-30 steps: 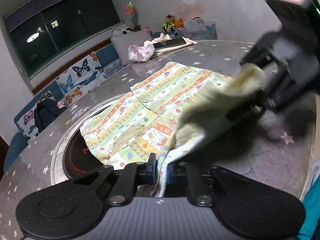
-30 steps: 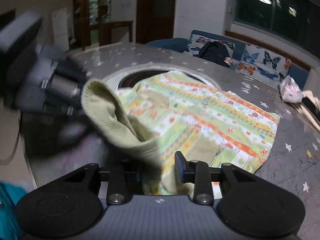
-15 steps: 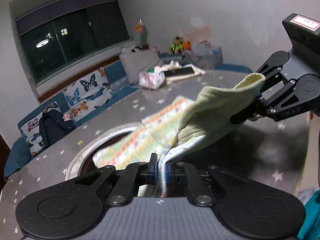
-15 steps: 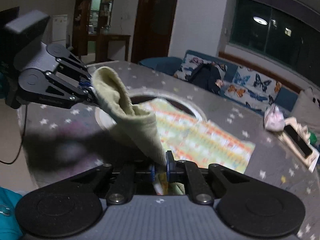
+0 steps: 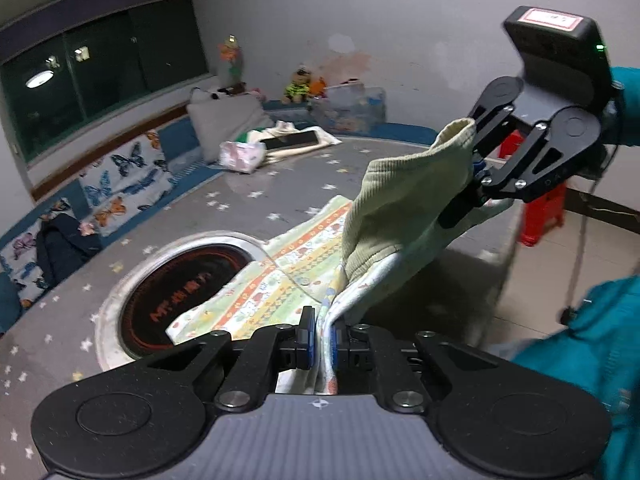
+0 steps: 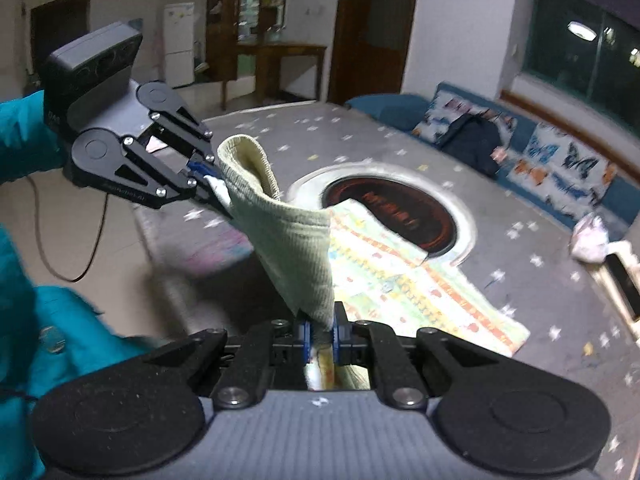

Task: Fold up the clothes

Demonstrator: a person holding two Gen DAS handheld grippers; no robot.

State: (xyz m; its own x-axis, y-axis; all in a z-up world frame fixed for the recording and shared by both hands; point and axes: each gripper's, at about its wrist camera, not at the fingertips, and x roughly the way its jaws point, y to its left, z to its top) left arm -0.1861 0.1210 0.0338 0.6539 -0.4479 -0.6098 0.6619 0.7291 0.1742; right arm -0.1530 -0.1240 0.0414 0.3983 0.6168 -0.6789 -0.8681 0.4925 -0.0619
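Observation:
A child's printed garment (image 5: 276, 284) with a pale green ribbed hem (image 5: 400, 200) hangs between my two grippers, its far part still lying on the grey star-patterned table (image 5: 208, 216). My left gripper (image 5: 322, 338) is shut on one end of the hem. My right gripper (image 6: 321, 334) is shut on the other end. Each gripper shows in the other's view, the right one (image 5: 476, 176) and the left one (image 6: 208, 184), both raised above the table. The garment (image 6: 400, 280) trails down to the table in the right wrist view.
A round dark hotplate (image 5: 180, 288) is set into the table's middle, partly under the garment. A tissue pack (image 5: 240, 154) and a phone on cloth (image 5: 296, 140) lie at the far side. A butterfly-print sofa (image 5: 120, 180) runs behind. A red stool (image 5: 544, 216) stands beyond the table edge.
Both grippers have lifted the hem up off the table and pulled back toward the table edge. The right gripper closed on the hem. The garment has slid off the far part of the table.

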